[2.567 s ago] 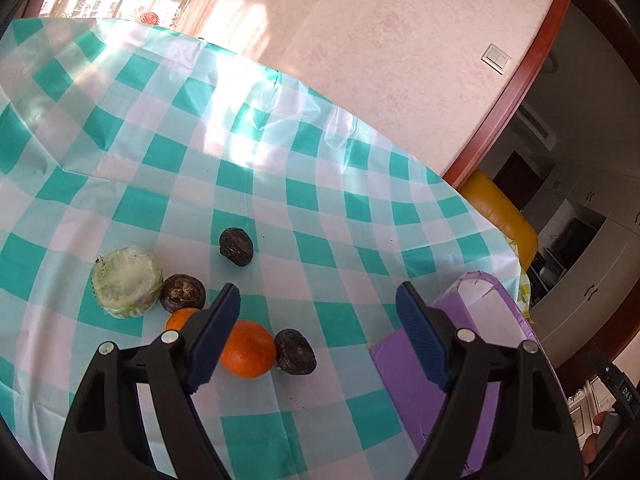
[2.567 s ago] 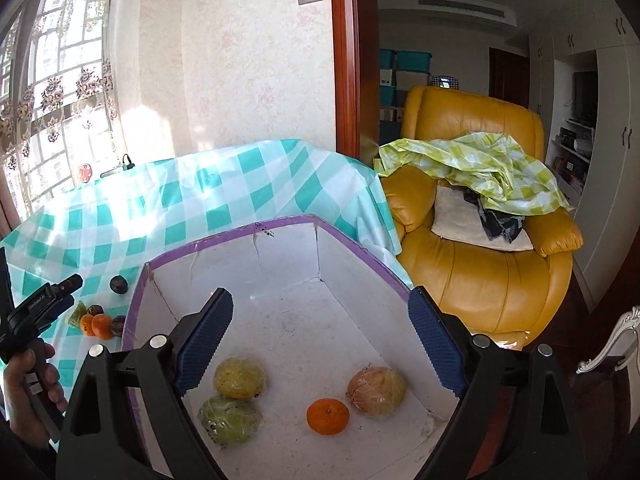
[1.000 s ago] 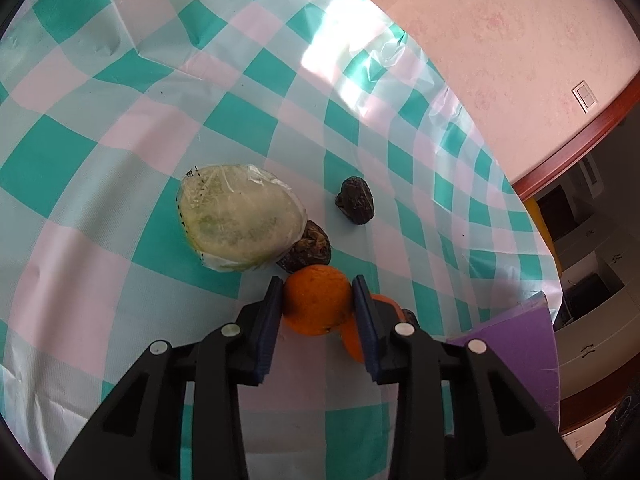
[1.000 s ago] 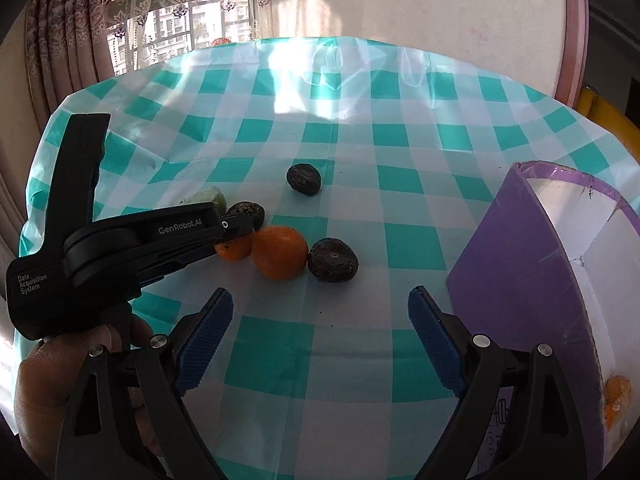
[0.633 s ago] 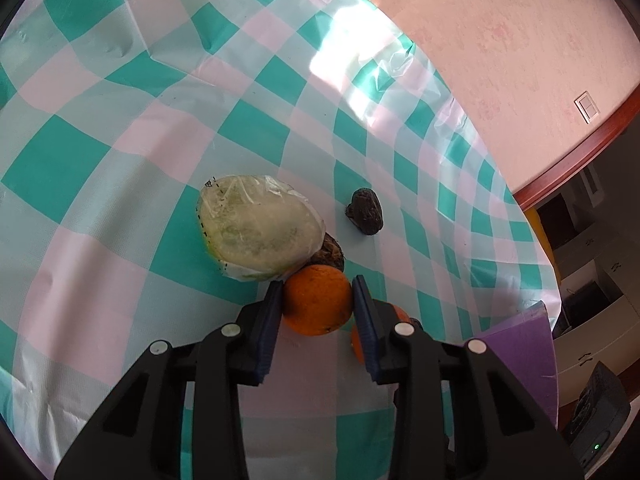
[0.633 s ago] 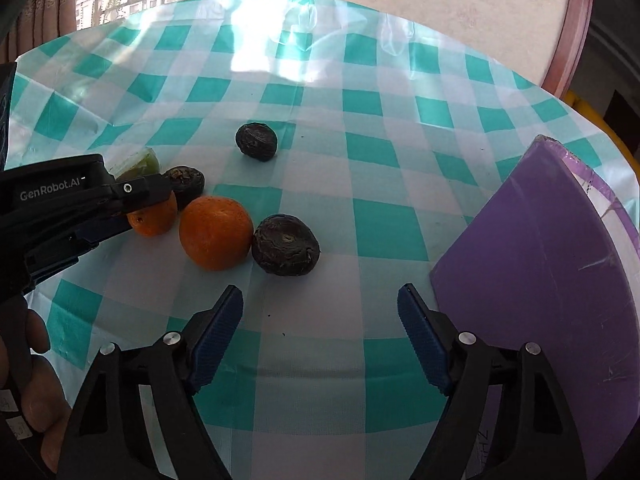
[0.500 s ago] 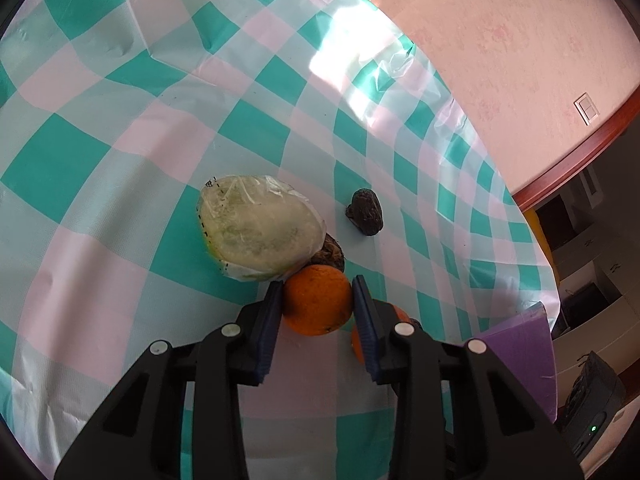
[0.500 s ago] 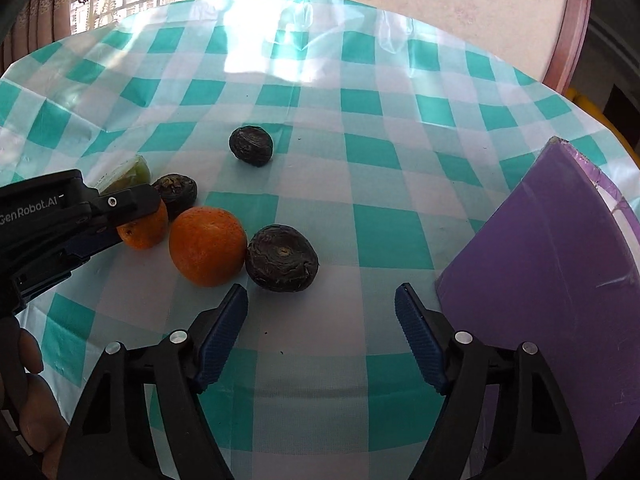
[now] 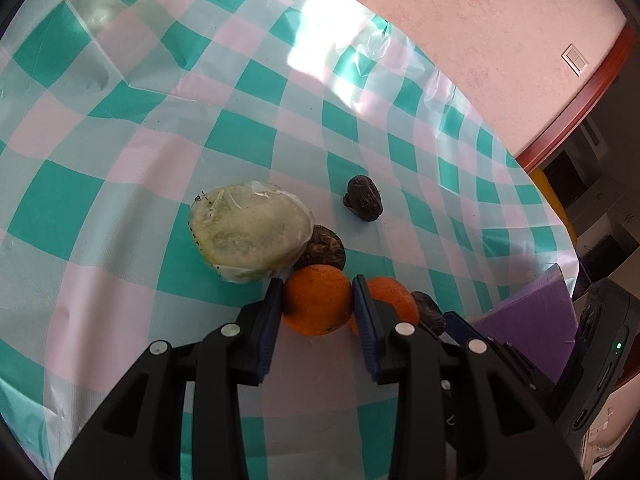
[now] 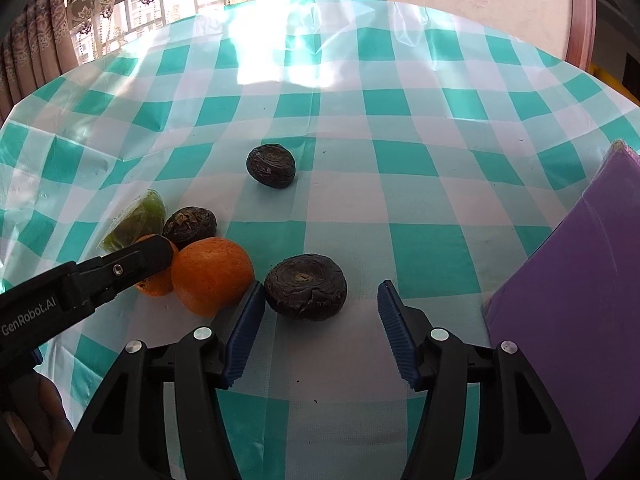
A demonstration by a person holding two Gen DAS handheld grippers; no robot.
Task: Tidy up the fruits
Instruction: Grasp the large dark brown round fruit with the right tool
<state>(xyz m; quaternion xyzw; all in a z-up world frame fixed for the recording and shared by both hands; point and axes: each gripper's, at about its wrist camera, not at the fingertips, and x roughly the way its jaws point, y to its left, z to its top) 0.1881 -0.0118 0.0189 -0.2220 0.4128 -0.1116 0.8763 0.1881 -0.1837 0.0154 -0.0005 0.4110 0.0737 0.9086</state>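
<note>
Worktop (image 10: 400,168) under a teal-and-white checked cloth, sunlit at the far side

Left gripper (image 9: 318,300): blue-padded fingers (image 9: 272,320) pressed against both sides of a small orange (image 9: 316,300), pinching it just above or on the cloth; which cannot be told

Larger orange (image 10: 212,276): beside the gripped one, touching or nearly touching it, on the cloth

Right gripper (image 10: 322,308): fingers (image 10: 244,328) spread wide, flanking a dark wrinkled fruit (image 10: 306,286) without gripping it; the left finger lies between this fruit and the larger orange

Second dark fruit (image 9: 324,248): just behind the small orange, against a plastic-wrapped pale green fruit (image 9: 250,236)

Third dark fruit (image 10: 272,166): alone, farther out on the cloth, apart from the cluster

Purple box (image 10: 580,300): at the right edge of the worktop, near the right gripper, only its outer wall showing

Wall (image 9: 480,20): pink, with a light switch (image 9: 576,60), beyond the worktop
</note>
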